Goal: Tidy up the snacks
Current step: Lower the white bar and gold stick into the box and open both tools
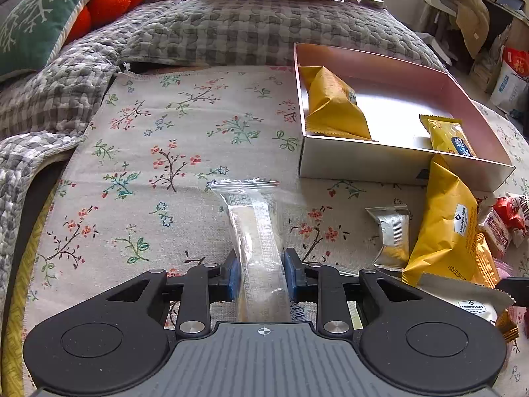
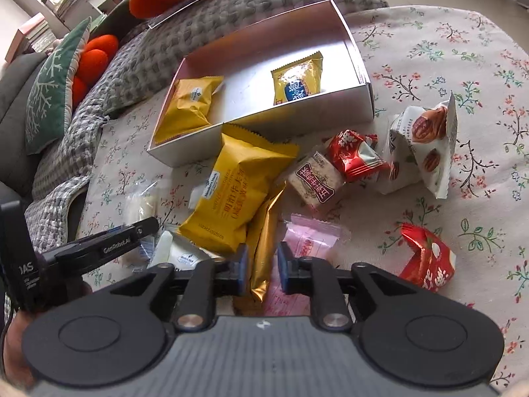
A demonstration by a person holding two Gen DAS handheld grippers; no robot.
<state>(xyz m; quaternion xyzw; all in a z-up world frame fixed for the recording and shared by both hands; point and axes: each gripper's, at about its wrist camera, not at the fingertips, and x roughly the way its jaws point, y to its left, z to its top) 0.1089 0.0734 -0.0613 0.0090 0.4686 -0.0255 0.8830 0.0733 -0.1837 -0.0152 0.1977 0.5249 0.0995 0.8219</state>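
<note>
Your left claw [image 1: 259,273] is clamped on a clear-wrapped snack bar [image 1: 256,241] above the floral cloth [image 1: 148,152]. Only your right view shows the right claw [image 2: 261,269] parted around a gold packet [image 2: 264,248], beside a pink sachet [image 2: 307,241], red candies [image 2: 355,155] and a nut bag [image 2: 426,145]. Both views show the box [image 1: 363,162] holding two yellow packets.

Your left gripper [image 1: 259,274], matt black plastic with blue pads, pinches a clear, glossy plastic wrapper [image 1: 256,231] over the matt floral woven cloth [image 1: 158,152]. The far box [image 1: 390,125] looks like smooth card with a silvery sheen inside. Near your right gripper [image 2: 261,269] lie a shiny gold foil packet [image 2: 264,248] and crinkly glossy red wrappers [image 2: 425,258].
</note>
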